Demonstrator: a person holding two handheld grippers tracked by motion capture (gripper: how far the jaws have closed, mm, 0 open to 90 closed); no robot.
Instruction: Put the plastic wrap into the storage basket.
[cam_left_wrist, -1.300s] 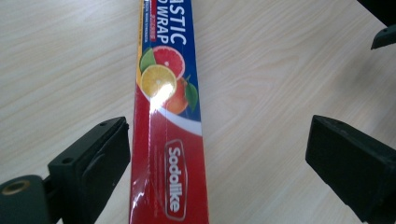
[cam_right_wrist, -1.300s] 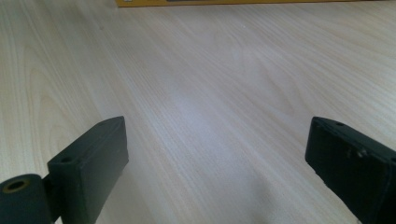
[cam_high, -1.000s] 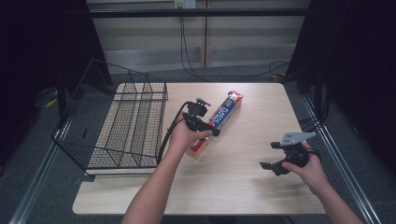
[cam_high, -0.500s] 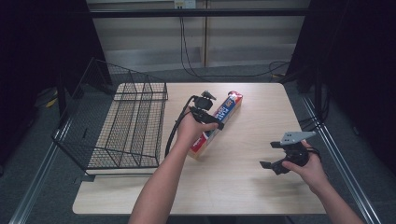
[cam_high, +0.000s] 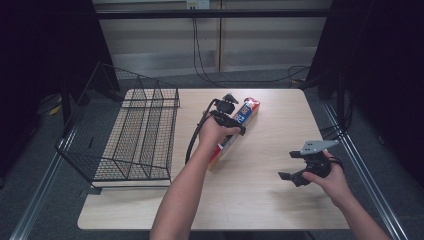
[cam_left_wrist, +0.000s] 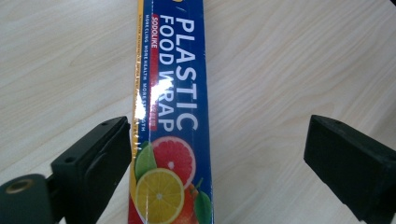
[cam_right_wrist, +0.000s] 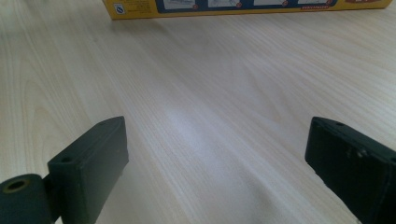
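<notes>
Wrap box (cam_left_wrist: 170, 116) is the thing in play, though it comes third in size here. Largest is the wooden surface (cam_high: 270, 200), with bare room across its near half and its right side. Next is the wire rack (cam_high: 137, 137) at the left, its near corner hanging past the surface's edge and its right rim close beside the box. The box lies flat near the middle, a long blue carton running from the far middle back toward the person's left forearm, one end pointing at the far edge.

The left tool (cam_high: 227, 114) hovers over the box's far half with its jaws spread wide. In the left gripper view (cam_left_wrist: 217, 158) the box sits between them but off-centre, hard against the left-hand jaw, with a broad gap to the other one. The step looks like a pickup across the box's narrow width. To do it well, I would shift the tool sideways until the box is centred, drop until the jaws straddle both long sides, then close; a grip nearer the middle of its length should keep it from tipping.

The right tool (cam_high: 302, 167) rests low over bare wood at the right, jaws also wide and holding nothing (cam_right_wrist: 217, 163), well apart from the box. Lifting toward the rack, the rim is the edge to clear.
</notes>
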